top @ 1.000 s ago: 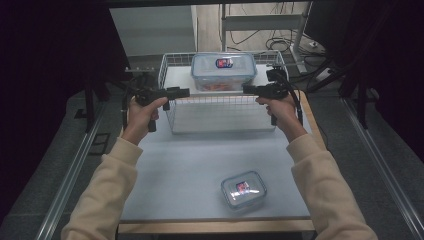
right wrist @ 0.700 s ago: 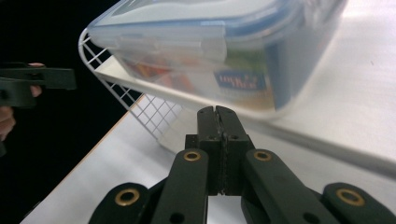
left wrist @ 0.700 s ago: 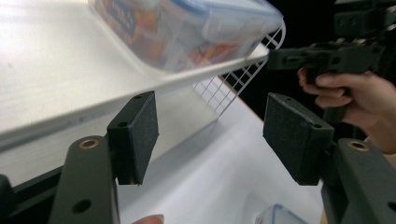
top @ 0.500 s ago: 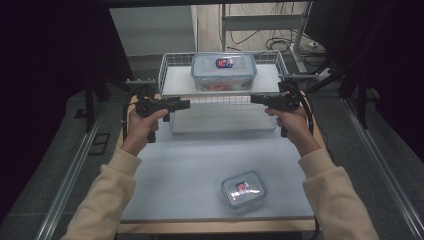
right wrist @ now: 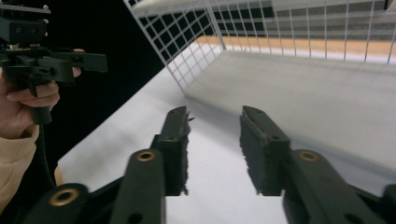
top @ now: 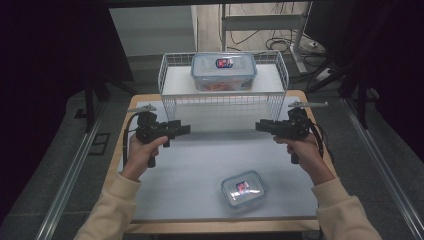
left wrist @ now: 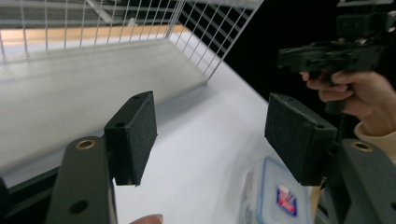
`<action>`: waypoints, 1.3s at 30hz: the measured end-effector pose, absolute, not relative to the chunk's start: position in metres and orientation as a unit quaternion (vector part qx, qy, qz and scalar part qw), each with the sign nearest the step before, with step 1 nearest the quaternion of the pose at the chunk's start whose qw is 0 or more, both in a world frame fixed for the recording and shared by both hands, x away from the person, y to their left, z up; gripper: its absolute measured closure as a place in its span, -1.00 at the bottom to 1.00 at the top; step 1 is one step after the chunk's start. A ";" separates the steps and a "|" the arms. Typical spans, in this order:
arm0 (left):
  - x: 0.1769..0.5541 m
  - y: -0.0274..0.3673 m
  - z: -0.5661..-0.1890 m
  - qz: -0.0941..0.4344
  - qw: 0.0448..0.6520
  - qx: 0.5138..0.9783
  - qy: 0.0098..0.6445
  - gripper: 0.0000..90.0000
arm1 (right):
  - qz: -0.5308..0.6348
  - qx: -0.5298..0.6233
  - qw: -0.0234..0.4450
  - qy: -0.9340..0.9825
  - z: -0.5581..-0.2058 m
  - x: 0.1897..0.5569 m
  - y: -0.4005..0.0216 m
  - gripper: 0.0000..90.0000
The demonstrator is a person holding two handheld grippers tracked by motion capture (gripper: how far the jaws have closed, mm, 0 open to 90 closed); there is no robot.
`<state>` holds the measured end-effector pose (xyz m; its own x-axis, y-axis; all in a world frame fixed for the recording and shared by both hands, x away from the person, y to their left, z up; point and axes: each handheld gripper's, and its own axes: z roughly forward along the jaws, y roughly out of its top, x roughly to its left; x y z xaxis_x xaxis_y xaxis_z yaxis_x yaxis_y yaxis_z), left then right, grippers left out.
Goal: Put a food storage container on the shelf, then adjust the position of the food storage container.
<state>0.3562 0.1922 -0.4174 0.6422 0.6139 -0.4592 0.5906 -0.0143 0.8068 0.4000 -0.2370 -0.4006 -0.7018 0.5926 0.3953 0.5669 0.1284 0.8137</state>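
Both tongs — left [top: 186, 130], right [top: 259, 125] — gape empty; small lidded box [top: 243, 189] lies between, nearer the person.

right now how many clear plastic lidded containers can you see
2. A large container sits on top of the white wire rack at the far side of the table; a small container lies on the table's near edge. Nothing suggests more are hidden.

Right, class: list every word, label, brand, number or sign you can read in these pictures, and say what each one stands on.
None can be read.
Red-and-blue sticker on the lid of the large clear plastic lidded box on the white wire shelf: too small and blurred to read.
Red-and-blue sticker on the lid of the small clear plastic lidded box on the white table mat: blurred; also unreadable in the left gripper view.
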 end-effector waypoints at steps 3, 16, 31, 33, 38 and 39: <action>0.348 0.192 -0.430 0.003 0.557 0.713 0.426 -0.27 | 0.535 0.389 0.009 0.750 -0.412 0.389 -0.240 0.22; 0.327 0.190 -0.464 -0.008 0.530 0.727 0.436 -0.30 | 0.521 0.380 0.004 0.764 -0.448 0.353 -0.244 0.03; 0.316 0.188 -0.474 0.006 0.507 0.744 0.436 -0.32 | 0.502 0.378 0.003 0.778 -0.459 0.340 -0.248 -0.01; 0.315 0.186 -0.476 0.005 0.503 0.747 0.436 -0.33 | 0.502 0.378 0.008 0.778 -0.459 0.337 -0.249 -0.01; 0.316 0.181 -0.480 -0.001 0.499 0.753 0.429 -0.33 | 0.498 0.385 0.013 0.777 -0.462 0.332 -0.256 -0.01; 0.316 0.180 -0.481 -0.001 0.498 0.755 0.427 -0.34 | 0.497 0.388 0.013 0.776 -0.463 0.332 -0.258 -0.01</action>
